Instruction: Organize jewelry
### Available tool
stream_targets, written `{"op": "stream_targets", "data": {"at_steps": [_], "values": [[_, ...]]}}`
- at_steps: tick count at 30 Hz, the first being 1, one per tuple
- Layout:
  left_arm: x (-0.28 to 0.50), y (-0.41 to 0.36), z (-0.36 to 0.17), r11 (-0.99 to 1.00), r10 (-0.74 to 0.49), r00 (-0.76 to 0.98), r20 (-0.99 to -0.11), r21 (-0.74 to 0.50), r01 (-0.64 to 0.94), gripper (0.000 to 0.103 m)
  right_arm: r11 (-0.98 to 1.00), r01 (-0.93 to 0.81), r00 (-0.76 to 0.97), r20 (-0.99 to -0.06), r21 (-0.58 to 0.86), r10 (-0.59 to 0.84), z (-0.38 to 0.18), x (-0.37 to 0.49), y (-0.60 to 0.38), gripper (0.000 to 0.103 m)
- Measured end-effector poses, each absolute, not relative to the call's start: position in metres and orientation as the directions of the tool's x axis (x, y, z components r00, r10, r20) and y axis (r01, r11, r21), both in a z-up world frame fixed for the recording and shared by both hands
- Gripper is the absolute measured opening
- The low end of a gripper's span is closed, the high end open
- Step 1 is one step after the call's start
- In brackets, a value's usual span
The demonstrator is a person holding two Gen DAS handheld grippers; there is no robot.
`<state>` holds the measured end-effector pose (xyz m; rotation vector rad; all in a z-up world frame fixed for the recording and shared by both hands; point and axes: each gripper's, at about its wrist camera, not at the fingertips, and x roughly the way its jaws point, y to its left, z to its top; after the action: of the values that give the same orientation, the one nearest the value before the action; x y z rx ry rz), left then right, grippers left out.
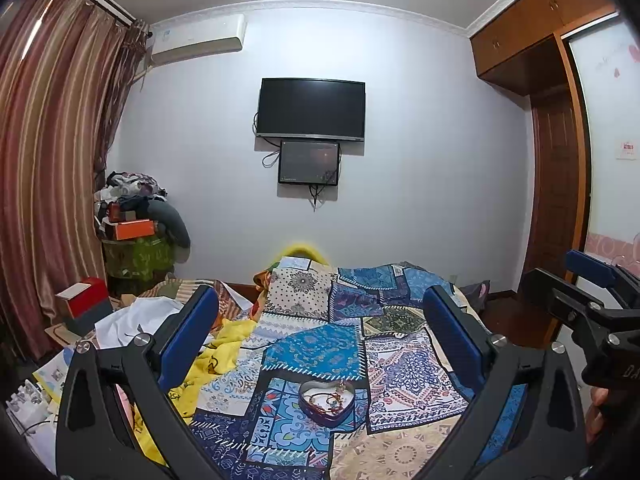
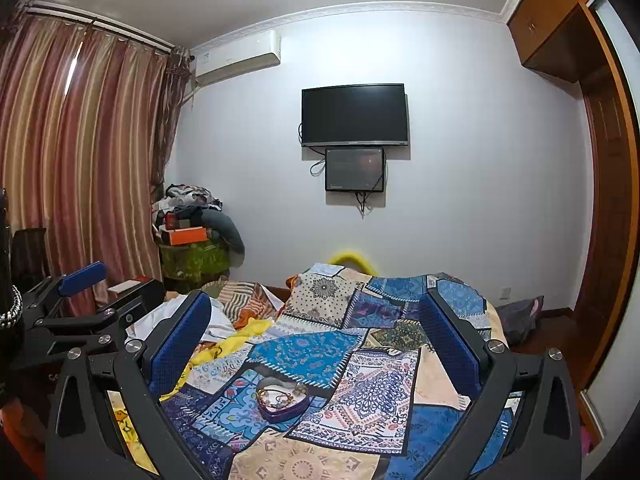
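The heart-shaped tin [image 1: 326,402] sits alone on the flat patchwork quilt [image 1: 404,364], open to approach from every side. A rumpled yellow cloth [image 1: 224,354] and white sheet [image 1: 136,320] crowd the quilt's left edge, well apart from the tin.

Heart-shaped tin [image 1: 326,402] [image 2: 281,399]: on the quilt [image 1: 400,364] [image 2: 372,392], mid-bed, bracelets [image 1: 325,399] inside. Yellow cloth [image 1: 224,354] [image 2: 224,346]: toward the bed's left edge. Television [image 1: 311,109] [image 2: 355,115]: on the wall beyond the bed's far edge, small screen [image 1: 309,162] [image 2: 354,170] just below it.
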<state>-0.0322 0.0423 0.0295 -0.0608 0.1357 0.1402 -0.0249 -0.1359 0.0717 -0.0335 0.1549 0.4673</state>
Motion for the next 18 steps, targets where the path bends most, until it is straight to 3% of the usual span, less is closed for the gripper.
{"op": "stream_targets", "data": {"at_steps": [18], "values": [[-0.0259,0.0458,0.0299,0.990,0.115,0.980,-0.163,-0.060,-0.126,0.102,0.894,-0.447,0.882,-0.166,0.005,0.442,0.0697,-0.0259,-0.1356,0.103]]}}
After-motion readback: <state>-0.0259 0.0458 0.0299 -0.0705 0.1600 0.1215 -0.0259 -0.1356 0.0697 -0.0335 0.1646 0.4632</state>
